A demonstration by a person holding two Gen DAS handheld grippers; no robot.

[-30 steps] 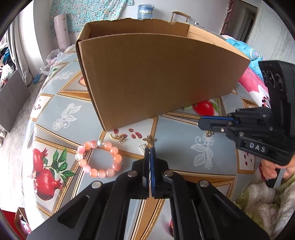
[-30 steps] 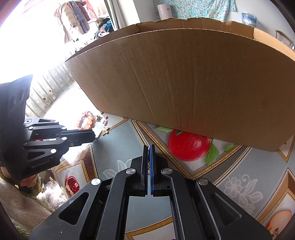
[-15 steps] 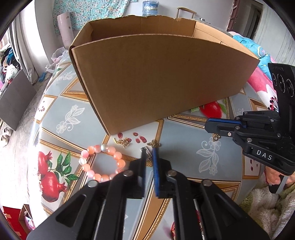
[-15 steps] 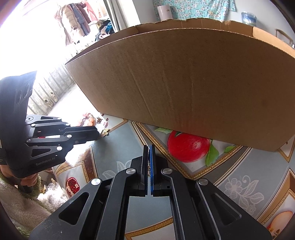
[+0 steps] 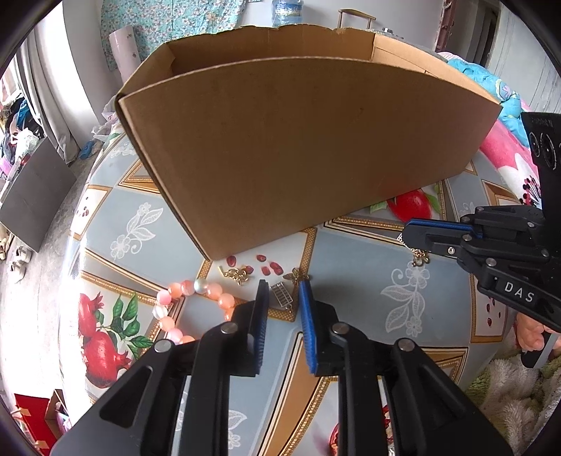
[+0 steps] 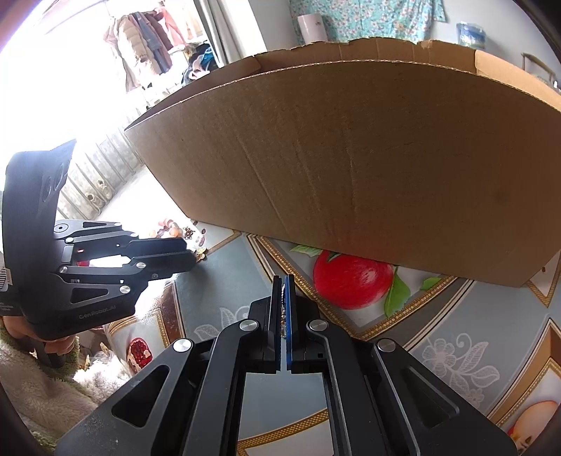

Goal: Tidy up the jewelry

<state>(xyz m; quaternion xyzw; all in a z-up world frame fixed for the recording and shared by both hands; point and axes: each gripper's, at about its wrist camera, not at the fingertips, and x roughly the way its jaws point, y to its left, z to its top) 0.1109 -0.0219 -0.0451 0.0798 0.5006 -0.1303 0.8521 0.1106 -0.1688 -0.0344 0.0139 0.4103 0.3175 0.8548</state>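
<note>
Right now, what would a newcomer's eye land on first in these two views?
The big open cardboard box fills the middle of the table. In front of its near corner lie a pink bead bracelet and small gold pieces. The left gripper is opening over a small silver charm, while the right gripper is shut on a gold chain.

**A lived-in room at home**

I am working in a home, in a bedroom or living space. My table (image 5: 115, 224) wears a household oilcloth printed with pomegranates and flowers. Far left, coats (image 6: 147, 42) hang by a bright window. At far right lies a pink and blue floral quilt (image 5: 505, 147). A floral curtain (image 5: 168, 24) hangs on the far wall, a water jug (image 5: 287, 10) beside it.
</note>
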